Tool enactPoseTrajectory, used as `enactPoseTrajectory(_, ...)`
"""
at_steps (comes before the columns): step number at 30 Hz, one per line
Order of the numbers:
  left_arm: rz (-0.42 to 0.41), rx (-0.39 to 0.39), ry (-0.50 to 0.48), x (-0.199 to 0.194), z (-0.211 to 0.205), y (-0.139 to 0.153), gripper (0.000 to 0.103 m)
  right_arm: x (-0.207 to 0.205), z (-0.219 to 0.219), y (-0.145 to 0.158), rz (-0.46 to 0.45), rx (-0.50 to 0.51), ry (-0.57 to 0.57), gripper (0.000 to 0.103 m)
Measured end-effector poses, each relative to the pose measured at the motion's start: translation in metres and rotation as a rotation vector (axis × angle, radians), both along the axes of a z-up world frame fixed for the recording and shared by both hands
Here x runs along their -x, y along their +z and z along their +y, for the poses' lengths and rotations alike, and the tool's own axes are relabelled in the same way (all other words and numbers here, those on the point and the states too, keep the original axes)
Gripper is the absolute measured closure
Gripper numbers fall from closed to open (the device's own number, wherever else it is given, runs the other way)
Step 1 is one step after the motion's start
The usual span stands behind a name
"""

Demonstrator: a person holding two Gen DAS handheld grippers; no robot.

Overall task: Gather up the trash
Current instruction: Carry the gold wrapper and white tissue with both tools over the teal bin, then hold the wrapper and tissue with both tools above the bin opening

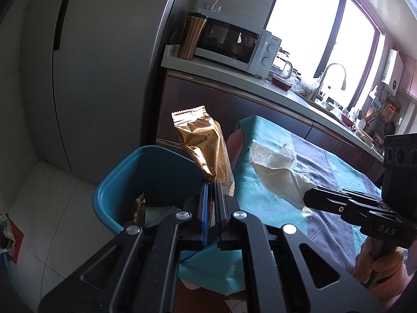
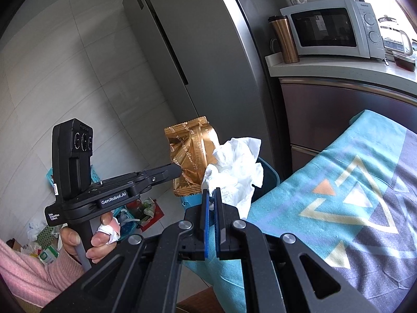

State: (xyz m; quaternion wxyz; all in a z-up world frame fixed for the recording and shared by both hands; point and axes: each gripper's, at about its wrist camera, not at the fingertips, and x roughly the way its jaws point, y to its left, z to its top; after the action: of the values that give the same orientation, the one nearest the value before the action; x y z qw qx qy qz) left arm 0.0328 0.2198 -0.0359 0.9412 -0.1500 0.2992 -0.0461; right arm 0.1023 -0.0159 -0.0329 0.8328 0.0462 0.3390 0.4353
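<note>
My left gripper (image 1: 211, 182) is shut on a gold snack wrapper (image 1: 203, 146) and holds it upright above the near rim of a blue trash bin (image 1: 122, 182). The bin holds a gold wrapper piece and pale paper. My right gripper (image 2: 211, 191) is shut on a crumpled white tissue (image 2: 234, 167), held just above the cloth-covered table (image 2: 338, 182). In the left wrist view the tissue (image 1: 276, 167) stretches over the table and the right gripper (image 1: 307, 198) grips its near end. In the right wrist view the left gripper (image 2: 177, 169) holds the wrapper (image 2: 192, 156) beside the tissue.
A teal and grey patterned cloth (image 1: 325, 182) covers the table. A grey fridge (image 1: 104, 65) stands behind the bin. A counter carries a microwave (image 1: 234, 44) and a copper tumbler (image 1: 190, 36). Bags and clutter (image 2: 135, 211) lie on the floor at the left.
</note>
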Motion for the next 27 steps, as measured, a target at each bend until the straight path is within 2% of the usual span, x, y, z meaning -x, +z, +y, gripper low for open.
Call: enactPoseTrajectory(27, 0.030, 0.005, 0.048, -0.002, 0.019, -0.013, 0.098, -0.012, 0.022, -0.006, 0.014, 0.019, 0.061, 0.101)
